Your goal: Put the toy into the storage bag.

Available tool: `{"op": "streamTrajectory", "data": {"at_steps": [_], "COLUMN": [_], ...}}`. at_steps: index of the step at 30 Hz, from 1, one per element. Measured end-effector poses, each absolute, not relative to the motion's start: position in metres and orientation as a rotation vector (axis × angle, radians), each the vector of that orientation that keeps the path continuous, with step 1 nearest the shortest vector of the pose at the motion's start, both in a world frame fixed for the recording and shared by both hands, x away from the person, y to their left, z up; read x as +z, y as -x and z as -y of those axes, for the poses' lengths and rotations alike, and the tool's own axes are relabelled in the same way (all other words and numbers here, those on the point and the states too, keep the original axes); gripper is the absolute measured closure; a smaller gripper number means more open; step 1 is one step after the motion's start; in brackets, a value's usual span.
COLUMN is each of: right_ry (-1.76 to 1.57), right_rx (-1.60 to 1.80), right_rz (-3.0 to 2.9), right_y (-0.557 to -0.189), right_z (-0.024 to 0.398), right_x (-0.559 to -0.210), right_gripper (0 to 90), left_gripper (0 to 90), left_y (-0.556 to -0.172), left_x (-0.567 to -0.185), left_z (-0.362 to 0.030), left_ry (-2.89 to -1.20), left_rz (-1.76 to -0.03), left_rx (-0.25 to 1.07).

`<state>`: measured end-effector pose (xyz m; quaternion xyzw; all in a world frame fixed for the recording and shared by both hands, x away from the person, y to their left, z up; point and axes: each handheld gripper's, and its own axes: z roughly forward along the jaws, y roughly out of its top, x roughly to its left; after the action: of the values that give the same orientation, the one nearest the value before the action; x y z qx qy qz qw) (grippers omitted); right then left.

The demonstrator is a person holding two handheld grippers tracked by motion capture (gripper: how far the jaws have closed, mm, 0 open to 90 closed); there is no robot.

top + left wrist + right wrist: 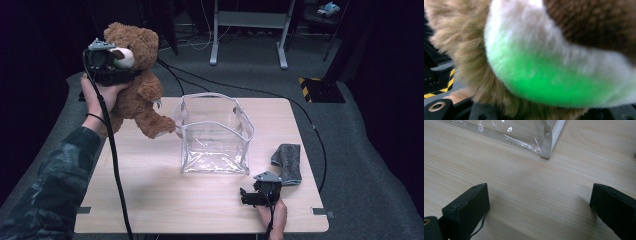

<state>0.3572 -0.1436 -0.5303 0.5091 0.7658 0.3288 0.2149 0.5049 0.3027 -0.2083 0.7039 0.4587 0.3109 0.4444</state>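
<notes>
Pale wooden table (150, 200) bears the clear bag (215, 135); I lift the teddy bear (137, 82), clenched in my left gripper (107, 62), left of it; right gripper (260, 192) rests released nearby; next, I'd lower the bear inside.

my left forearm, in a dark patterned sleeve, comes up from the lower left of the high view, the wrist bent back and raised well above the tabletop (150, 200). my left hand (100, 95) wraps the body of the left claw (117, 62) from beneath, and its jaws are clamped partway on the teddy bear (137, 85), soft fur pressed right up against them in the left gripper view. my right hand (272, 215) sits low at the near edge, holding the right claw (247, 196) just over the wood; in the right gripper view its jaws stand wide apart with nothing between them.
</notes>
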Motion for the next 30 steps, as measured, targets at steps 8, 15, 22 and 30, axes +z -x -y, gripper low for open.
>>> {"op": "streamTrajectory", "data": {"at_steps": [8, 15, 22, 30], "right_ry": [-1.412, -1.411, -1.415, -1.411], "right_rx": [0.912, 0.912, 0.911, 0.913], "right_rz": [-2.124, -2.124, -2.119, -2.125], "right_y": [-0.357, -0.357, -0.357, -0.357], "right_z": [0.144, 0.144, 0.143, 0.144], "right_x": [-0.530, -0.530, -0.530, -0.530], "right_gripper": [1.8, 1.8, 1.8, 1.8], "left_gripper": [46.6, 46.4, 46.2, 46.1], "left_y": [-0.511, -0.519, -0.526, -0.534], "left_x": [-0.195, -0.184, -0.176, -0.170], "left_z": [-0.287, -0.268, -0.246, -0.222], "left_ry": [-1.747, -1.754, -1.761, -1.777], "left_rz": [-1.113, -1.089, -1.064, -1.040], "left_rx": [0.783, 0.787, 0.791, 0.797]}}
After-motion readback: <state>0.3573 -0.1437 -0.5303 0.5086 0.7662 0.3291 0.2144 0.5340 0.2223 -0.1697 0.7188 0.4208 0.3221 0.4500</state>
